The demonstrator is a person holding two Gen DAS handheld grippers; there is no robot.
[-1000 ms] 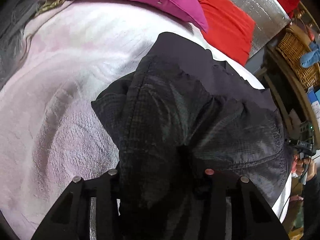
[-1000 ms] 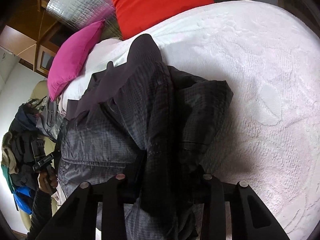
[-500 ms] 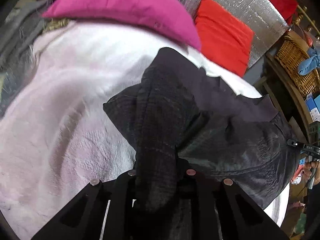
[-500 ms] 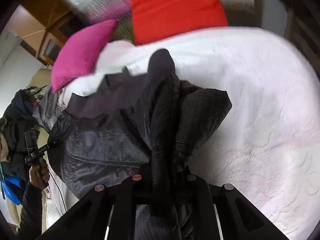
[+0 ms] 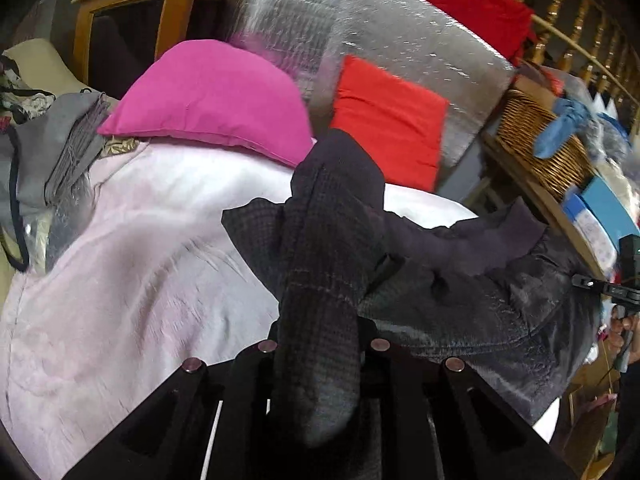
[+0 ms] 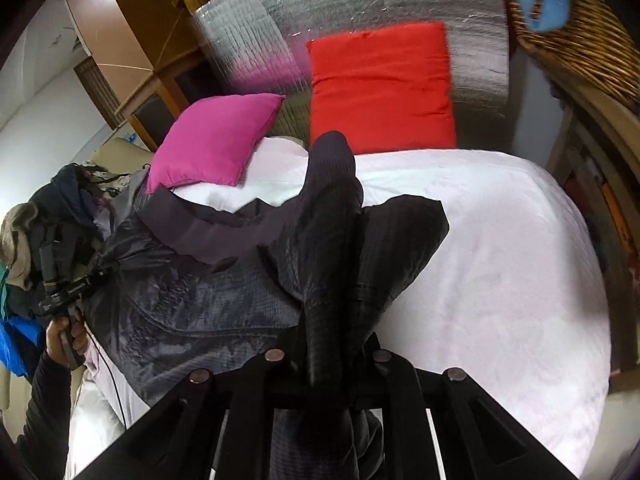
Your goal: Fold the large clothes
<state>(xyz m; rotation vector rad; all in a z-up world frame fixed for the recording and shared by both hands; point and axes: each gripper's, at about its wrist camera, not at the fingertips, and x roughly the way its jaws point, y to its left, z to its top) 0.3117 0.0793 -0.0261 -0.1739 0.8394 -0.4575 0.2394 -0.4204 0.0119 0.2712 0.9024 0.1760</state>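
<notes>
One dark jacket (image 5: pixel 460 304) lies partly lifted over the pale pink bedspread (image 5: pixel 120 300), stretched between two grippers. The left gripper (image 5: pixel 320 352) is clamped on a bunched fold of the jacket, its jaws having just closed; the right gripper (image 6: pixel 326 356) is likewise clamped on another fold, also just closed. Beyond the jacket at the bed's head sit two cushions: one magenta cushion (image 6: pixel 216 142) and one red cushion (image 6: pixel 380 84), against one silver foil panel (image 5: pixel 360 40).
</notes>
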